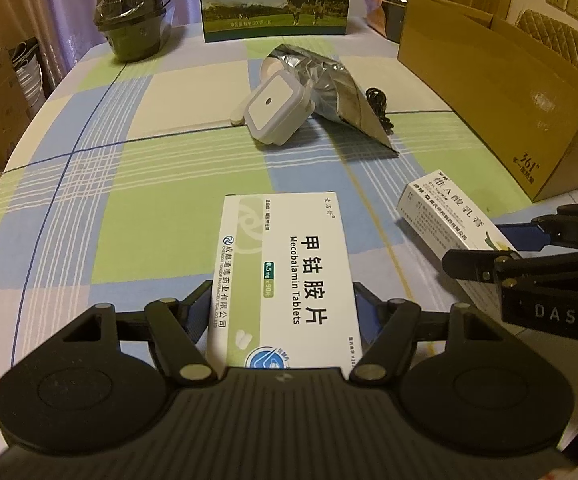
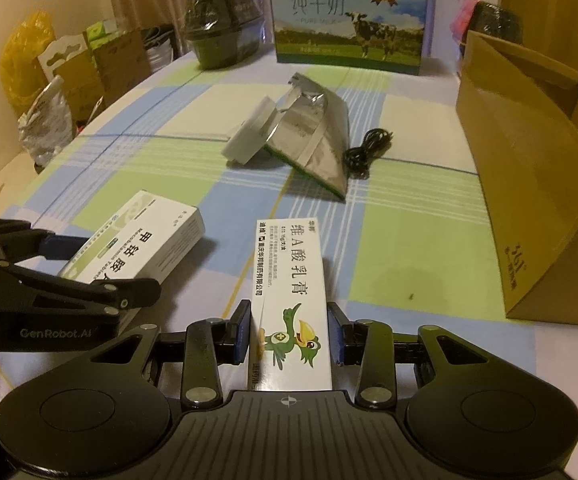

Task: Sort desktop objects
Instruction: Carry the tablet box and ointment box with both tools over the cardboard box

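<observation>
The left gripper (image 1: 283,300) has its jaws clamped on the tablet box (image 1: 285,276), and the right gripper (image 2: 289,330) has its jaws around the cream box (image 2: 291,296), seemingly gripping it. Both boxes are near the cardboard box (image 2: 529,184), to its left. I judge that each should be lifted level and carried over the cardboard box's rim, one at a time, so the grippers do not collide.

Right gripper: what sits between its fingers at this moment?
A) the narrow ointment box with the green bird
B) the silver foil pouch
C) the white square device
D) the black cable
A: in the right wrist view the ointment box lies lengthwise between the blue pads of the right gripper; the cable, pouch and device lie farther up the table.
</observation>
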{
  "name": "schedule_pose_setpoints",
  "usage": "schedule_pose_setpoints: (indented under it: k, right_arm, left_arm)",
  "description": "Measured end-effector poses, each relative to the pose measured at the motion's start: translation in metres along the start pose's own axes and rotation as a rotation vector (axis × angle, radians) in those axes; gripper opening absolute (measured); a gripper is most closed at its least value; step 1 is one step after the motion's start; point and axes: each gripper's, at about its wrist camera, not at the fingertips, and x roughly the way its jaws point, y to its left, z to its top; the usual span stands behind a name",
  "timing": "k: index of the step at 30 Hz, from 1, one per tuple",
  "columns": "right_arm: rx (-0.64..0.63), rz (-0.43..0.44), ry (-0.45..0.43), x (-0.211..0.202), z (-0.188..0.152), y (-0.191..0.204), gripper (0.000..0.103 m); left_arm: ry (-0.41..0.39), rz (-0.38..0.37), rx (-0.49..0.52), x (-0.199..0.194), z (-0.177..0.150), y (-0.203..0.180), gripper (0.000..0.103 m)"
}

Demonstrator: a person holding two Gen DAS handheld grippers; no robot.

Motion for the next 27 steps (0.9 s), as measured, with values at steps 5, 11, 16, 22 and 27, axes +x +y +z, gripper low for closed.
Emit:
schedule_pose_setpoints:
  k: [5, 11, 16, 22, 27]
  right_arm:
    - [0.025, -0.004, -0.042, -0.013, 0.003, -0.003, 0.035]
    - [0.046, -0.027, -0.101, -0.032, 0.005, -0.01, 0.035]
    - [0.063, -0.046, -0.154, -0.05, 0.008, -0.016, 0.035]
    - [0.074, -0.08, -0.223, -0.073, 0.015, -0.024, 0.035]
    - [0.108, -0.112, -0.257, -0.087, 0.017, -0.038, 0.035]
  left_arm:
    - [-0.023, -0.022, -0.016, -0.011, 0.006, -0.004, 0.067]
    - [-0.071, -0.045, 0.014, -0.029, 0.017, -0.021, 0.067]
    - [-0.103, -0.059, 0.048, -0.043, 0.025, -0.037, 0.067]
    - [-0.145, -0.07, 0.085, -0.06, 0.036, -0.057, 0.067]
    - [-0.167, -0.079, 0.107, -0.069, 0.044, -0.073, 0.067]
